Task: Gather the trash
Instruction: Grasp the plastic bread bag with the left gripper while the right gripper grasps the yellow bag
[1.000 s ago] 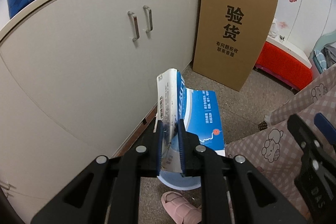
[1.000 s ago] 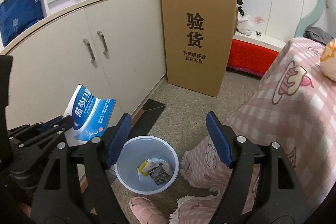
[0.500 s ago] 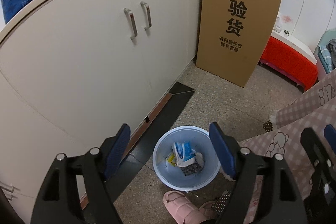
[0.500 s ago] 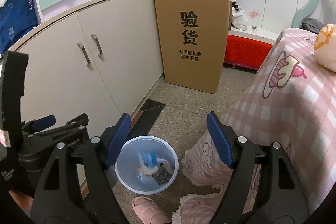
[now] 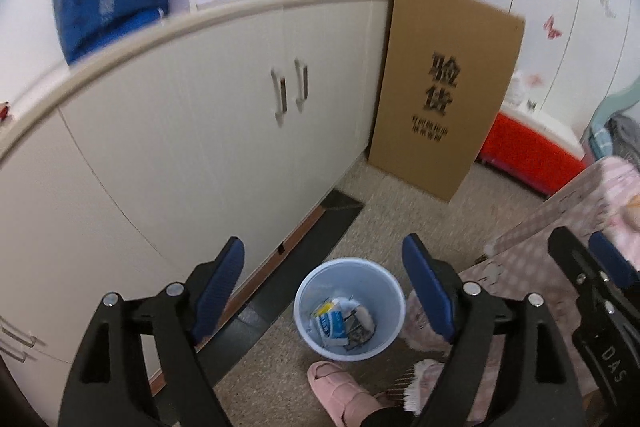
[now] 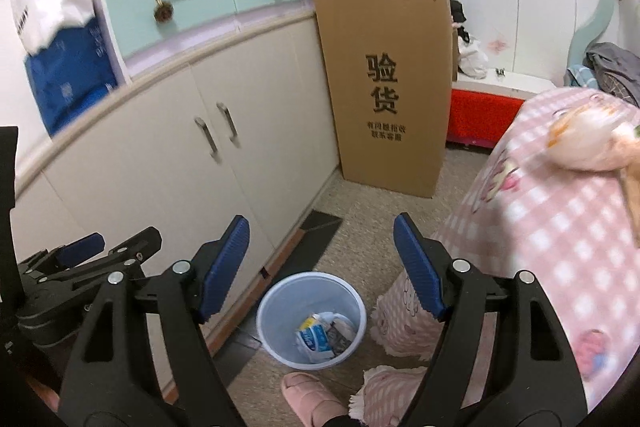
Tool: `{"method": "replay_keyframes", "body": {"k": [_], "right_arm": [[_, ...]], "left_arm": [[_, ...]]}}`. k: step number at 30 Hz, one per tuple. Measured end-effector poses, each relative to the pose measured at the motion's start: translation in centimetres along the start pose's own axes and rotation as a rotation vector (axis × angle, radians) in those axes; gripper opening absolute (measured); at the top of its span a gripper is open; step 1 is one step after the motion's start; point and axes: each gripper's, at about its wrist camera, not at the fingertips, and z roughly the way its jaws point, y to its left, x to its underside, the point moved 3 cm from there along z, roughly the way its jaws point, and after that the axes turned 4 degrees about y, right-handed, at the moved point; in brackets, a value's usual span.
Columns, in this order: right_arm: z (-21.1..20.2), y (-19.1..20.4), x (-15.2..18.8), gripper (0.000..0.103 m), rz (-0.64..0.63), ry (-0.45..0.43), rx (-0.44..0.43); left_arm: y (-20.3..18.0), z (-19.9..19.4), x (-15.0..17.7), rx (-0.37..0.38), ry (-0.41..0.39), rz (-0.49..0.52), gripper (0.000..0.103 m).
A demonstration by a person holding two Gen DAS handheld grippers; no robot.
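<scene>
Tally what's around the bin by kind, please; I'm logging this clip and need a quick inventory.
Trash bin: 1
Blue-and-white carton in the bin: 1
Cardboard box leaning by the cabinet: 1
Pink slipper: 1
Open grippers: 2, left gripper and right gripper
Total: 6

Pale blue round trash bin (image 5: 347,309), upright on the floor beside the cabinet base. A crumpled blue-and-white package (image 5: 331,323) is seen lying inside among other wrappers (image 5: 360,331), below the rim.
</scene>
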Motion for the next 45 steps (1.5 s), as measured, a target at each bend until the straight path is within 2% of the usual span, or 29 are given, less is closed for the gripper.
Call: {"method": "replay_keyframes", "body": {"k": [7,16,20,26,29,31,40,42,44,45], "right_arm": [[-7.1,-3.2,-2.0,0.076,0.049,-0.09,0.021],[-13.8,-13.8,-2.5,0.078,0.153,-0.136,0.166],[-16.6,-19.8,-1.9,0.079,0.218,-0.154,0.276],[-19.1,-27.0,-0.3,0.081,0.336,-0.153,0.386],[-19.7,-30.1,0.9,0.081,0.398,-0.14,0.421],[-19.9,-31.9,1.7,0.082,0.437,-0.131,0.435],[-17.3,-35.2,2.7,0.082,0.538,-0.053,0.393],[-16.6,-35.7,2.9,0.082,0.56,-0.03,0.368],[-16.2,-36.1,3.0,0.082,0.587,-0.018,0.34],[-16.2,-36.2,3.1,0.075,0.591,-0.013,0.335]], "left_arm": [[-3.6,-6.7,-0.6,0.097,-0.086,0.021,0.084],[-14.6,-10.7,0.6,0.233,-0.104,0.2,0.085],[-19.5,-10.7,0.8,0.288,-0.103,0.296,0.086],[-26.4,-9.8,0.9,0.359,-0.13,0.442,0.087],[-29.0,-8.1,0.9,0.325,-0.155,0.504,0.087],[-30.2,-6.8,1.1,0.317,-0.144,0.535,0.087],[-32.7,-4.9,1.0,0.401,-0.136,0.576,0.086],[-33.1,-4.8,1.0,0.4,-0.139,0.591,0.072],[-33.6,-4.4,1.2,0.408,-0.11,0.602,0.048],[-33.7,-4.3,1.2,0.422,-0.092,0.599,0.042]]}}
